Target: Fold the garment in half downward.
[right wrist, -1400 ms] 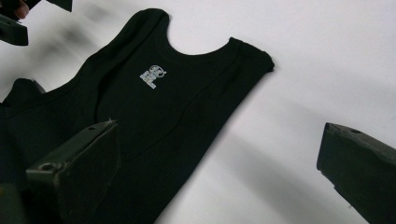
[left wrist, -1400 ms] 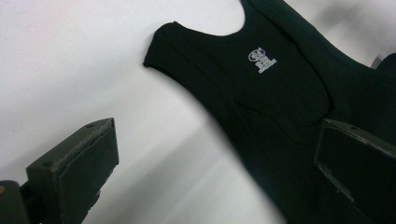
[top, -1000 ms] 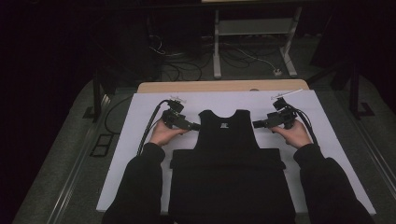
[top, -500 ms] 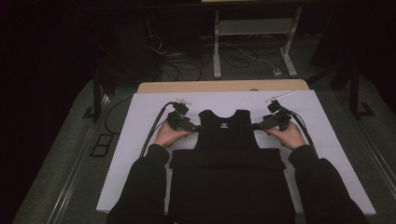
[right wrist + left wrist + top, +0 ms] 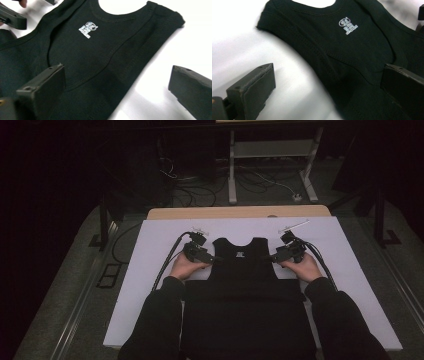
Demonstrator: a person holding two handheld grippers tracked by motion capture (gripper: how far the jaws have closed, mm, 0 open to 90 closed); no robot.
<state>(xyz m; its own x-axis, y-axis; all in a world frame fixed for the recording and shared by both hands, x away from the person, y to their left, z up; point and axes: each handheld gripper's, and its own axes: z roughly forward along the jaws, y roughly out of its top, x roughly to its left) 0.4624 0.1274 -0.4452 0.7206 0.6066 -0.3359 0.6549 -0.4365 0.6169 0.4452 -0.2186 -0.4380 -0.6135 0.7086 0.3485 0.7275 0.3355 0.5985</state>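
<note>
A black sleeveless top [image 5: 244,270] lies flat on the white sheet [image 5: 150,270], neckline pointing away from me. A small pale logo [image 5: 347,25] sits below the neckline, also seen as the logo [image 5: 88,29]. My left gripper [image 5: 215,260] is at the top's left armhole, open; in its own view the left gripper [image 5: 328,75] straddles the armhole edge of the top [image 5: 352,55]. My right gripper [image 5: 273,258] is at the right armhole, open; the right gripper [image 5: 117,75] straddles that edge of the top [image 5: 95,55]. Neither holds fabric.
The white sheet covers a wooden table whose far edge [image 5: 240,212] shows. The person's dark sleeves [image 5: 160,320] rest over the top's lower half. Cables [image 5: 167,260] trail from both grippers. Beyond the table stand a white frame [image 5: 270,155] and floor cables.
Both grippers have slid inward, toward each other, up to the armholes of the top. The top itself has not moved.
</note>
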